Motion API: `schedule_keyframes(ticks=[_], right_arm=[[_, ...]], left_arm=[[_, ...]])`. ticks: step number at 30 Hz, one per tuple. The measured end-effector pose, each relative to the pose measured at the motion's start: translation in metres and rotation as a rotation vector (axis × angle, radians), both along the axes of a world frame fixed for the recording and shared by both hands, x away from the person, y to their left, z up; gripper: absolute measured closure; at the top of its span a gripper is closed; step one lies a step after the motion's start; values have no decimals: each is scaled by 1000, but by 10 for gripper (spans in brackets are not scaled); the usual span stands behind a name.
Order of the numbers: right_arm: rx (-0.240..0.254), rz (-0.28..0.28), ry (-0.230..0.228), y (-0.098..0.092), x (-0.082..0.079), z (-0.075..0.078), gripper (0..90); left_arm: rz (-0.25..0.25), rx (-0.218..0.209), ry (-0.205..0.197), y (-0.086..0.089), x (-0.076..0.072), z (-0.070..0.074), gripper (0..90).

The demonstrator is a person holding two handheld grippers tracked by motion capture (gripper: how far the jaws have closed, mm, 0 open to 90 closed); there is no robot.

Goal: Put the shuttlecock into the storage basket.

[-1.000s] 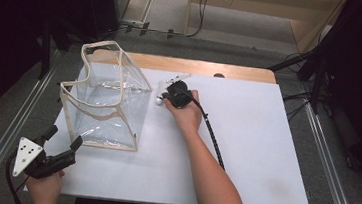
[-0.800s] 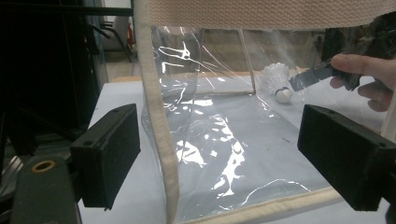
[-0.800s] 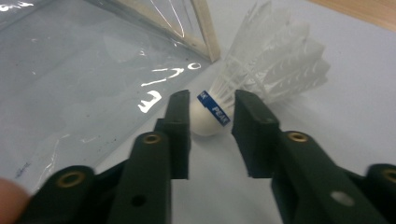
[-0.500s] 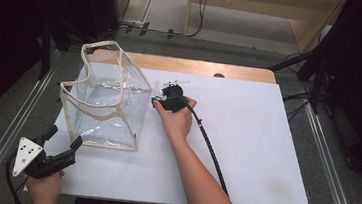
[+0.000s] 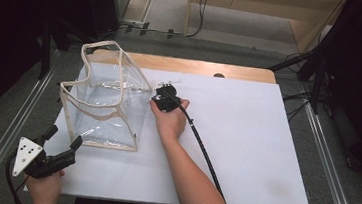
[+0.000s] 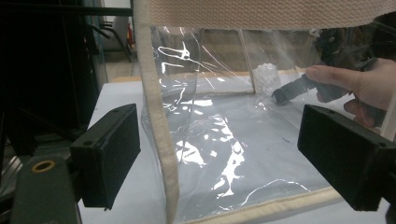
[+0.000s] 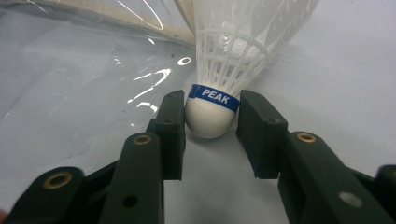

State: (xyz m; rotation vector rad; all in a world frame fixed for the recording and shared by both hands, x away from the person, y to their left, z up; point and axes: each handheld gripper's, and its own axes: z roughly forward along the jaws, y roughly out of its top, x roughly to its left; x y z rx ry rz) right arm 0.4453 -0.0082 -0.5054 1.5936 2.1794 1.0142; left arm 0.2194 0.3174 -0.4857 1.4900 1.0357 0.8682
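A white shuttlecock (image 7: 243,42) with a blue "PEAK" band lies on the white table (image 5: 246,138), right beside the clear plastic bag (image 5: 106,100) with beige trim. My right gripper (image 7: 210,130) has just been closing, and its pads now sit against both sides of the cork head. In the high view, the right gripper (image 5: 162,94) is at the bag's right wall, under the hand. My left gripper (image 5: 65,136) is held open at the table's near left corner. The bag's trimmed corner edge (image 6: 161,140) shows between its jaws, with neither pad touching it.
A black cable (image 5: 204,149) trails from the right gripper along the forearm toward the table's near edge. The wooden tabletop strip (image 5: 197,67) runs along the far edge. Metal rails (image 5: 10,131) flank the table on both sides.
The right hand has shifted left, closer to the bag's right wall. The left hand and its gripper have kept still.
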Motion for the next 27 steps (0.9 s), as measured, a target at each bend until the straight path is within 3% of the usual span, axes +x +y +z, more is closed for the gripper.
schedule_keyframes(ticks=[6, 16, 27], right_arm=[[-26, -5, -15, -2, -2, 1, 614], [-8, -6, -53, -15, -7, 5, 630], [6, -4, -108, -26, -13, 20, 630]], left_arm=[[-1, -3, 0, 1, 0, 0, 137], [0, 1, 0, 0, 0, 0, 137], [0, 3, 1, 0, 1, 0, 137]])
